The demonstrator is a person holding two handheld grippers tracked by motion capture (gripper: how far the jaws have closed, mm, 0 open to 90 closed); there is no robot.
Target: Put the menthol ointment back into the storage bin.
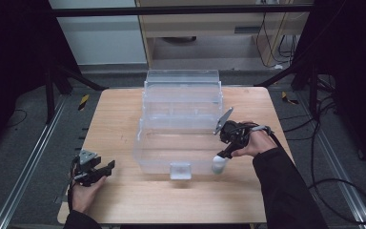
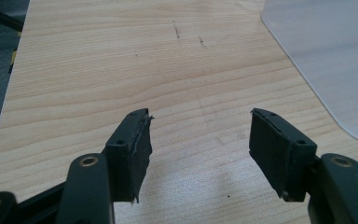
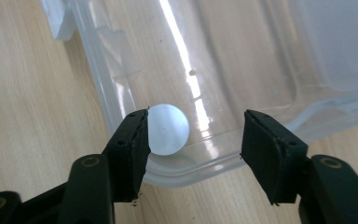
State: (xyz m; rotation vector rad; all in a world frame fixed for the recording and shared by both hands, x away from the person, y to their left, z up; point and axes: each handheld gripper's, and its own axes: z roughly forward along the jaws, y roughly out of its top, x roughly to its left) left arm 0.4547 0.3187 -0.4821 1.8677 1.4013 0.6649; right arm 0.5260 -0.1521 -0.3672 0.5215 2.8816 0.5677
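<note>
Dark curtains and a black frame close in a light wooden surface [image 1: 124, 119] that stands on grey carpet, with cables trailing across the floor to the right. Ahead of both grippers, in the middle of the surface, sits a large clear plastic box [image 1: 181, 119], its lid tilted up at the far side and a frosted latch [image 1: 180, 170] on its near wall.

At the box's near right corner, the right hand [image 1: 255, 143] holds the right gripper [image 1: 221, 155], its grey three-cornered plate raised toward the box. Its jaws stand well apart and close on nothing. In the right gripper view the box's rounded corner rim runs across between the jaws, and a small white ball [image 3: 167, 129] lies just inside that corner, touching or nearly touching the inner face of the left jaw; I cannot tell which. From above, the ball [image 1: 218, 163] shows as a pale shape directly under the gripper's tips.

Well to the left of the box, the left hand [image 1: 83, 193] holds the left gripper [image 1: 106, 167] low over the surface's near left part. Its jaws are also spread wide, with bare wood grain between them and the box's edge [image 2: 326, 56] off to its front right.
</note>
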